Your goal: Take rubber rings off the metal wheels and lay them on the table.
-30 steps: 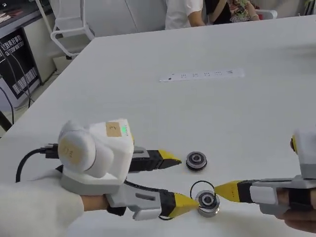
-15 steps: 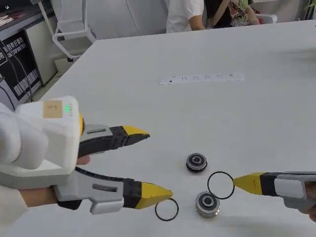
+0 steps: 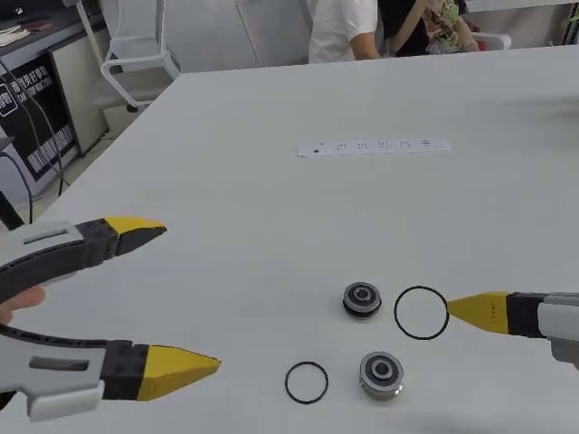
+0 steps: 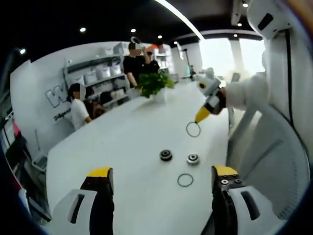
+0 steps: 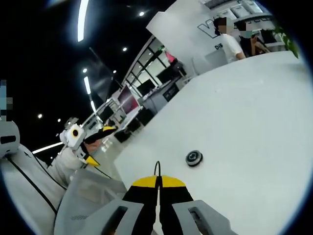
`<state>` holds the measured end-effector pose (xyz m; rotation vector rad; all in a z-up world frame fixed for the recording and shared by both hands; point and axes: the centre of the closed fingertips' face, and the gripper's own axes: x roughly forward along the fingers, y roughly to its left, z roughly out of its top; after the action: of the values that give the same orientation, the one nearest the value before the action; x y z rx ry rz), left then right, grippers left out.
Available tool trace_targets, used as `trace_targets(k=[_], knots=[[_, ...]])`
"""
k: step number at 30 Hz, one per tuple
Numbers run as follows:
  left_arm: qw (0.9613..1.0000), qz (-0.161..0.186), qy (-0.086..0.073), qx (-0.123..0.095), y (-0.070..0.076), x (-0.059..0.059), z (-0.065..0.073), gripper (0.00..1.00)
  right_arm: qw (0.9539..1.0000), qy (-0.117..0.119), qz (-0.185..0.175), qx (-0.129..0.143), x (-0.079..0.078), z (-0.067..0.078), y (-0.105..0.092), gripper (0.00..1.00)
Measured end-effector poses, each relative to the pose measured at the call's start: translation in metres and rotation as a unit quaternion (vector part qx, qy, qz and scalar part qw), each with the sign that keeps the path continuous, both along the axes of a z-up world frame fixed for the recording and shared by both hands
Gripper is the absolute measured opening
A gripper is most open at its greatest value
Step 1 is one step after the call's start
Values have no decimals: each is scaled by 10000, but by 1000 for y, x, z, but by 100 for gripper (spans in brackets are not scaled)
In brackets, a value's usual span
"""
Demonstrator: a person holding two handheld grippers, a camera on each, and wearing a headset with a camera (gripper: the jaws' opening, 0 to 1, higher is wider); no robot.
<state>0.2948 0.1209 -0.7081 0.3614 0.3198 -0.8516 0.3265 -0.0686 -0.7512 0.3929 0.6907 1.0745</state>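
Note:
Two metal wheels stand on the white table point(image 3: 271, 199): the far wheel point(image 3: 363, 299) point(image 4: 166, 155) point(image 5: 194, 157) and the near wheel point(image 3: 381, 372) point(image 4: 193, 159). One black rubber ring point(image 3: 307, 382) point(image 4: 185, 180) lies flat left of the near wheel. My right gripper point(image 3: 452, 307) point(image 4: 202, 116) point(image 5: 157, 182) is shut on a second rubber ring point(image 3: 421, 312) point(image 4: 193, 129) point(image 5: 157, 169), which hangs off its tip just right of the far wheel. My left gripper point(image 3: 190, 298) point(image 4: 162, 172) point(image 5: 95, 142) stands wide open and holds nothing, well left of the wheels.
A white power strip point(image 3: 373, 145) lies farther back on the table. A white chair point(image 3: 136, 54) and seated people are beyond the far edge. A potted plant point(image 4: 154, 83) stands at the table's far end.
My left gripper has let go of the near wheel, opened wide and drawn back to the left. The right gripper has carried its ring up and to the right, away from the near wheel.

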Motion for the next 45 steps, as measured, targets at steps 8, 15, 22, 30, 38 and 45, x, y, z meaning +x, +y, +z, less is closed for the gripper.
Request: trace_targets(k=[8, 15, 22, 30, 38, 45], knots=[[9995, 262, 75, -188, 18, -13, -5, 98, 9997, -89, 217, 15, -3, 11, 14, 0], [9984, 396, 217, -342, 22, -23, -13, 100, 9988, -127, 470, 40, -5, 15, 31, 0], [9973, 480, 349, -427, 18, -30, -21, 100, 9970, -103, 765, -41, -6, 8, 50, 0], [9961, 551, 424, -538, 16, -33, -23, 100, 9939, -28, 1076, -235, -8, -8, 70, 0], [9947, 690, 513, -563, 23, -34, -24, 100, 9895, -69, 1327, -563, -9, -27, 88, 0], [9941, 755, 521, -579, 29, -34, -26, 100, 9853, -39, 1465, -880, -8, -50, 94, 0]])
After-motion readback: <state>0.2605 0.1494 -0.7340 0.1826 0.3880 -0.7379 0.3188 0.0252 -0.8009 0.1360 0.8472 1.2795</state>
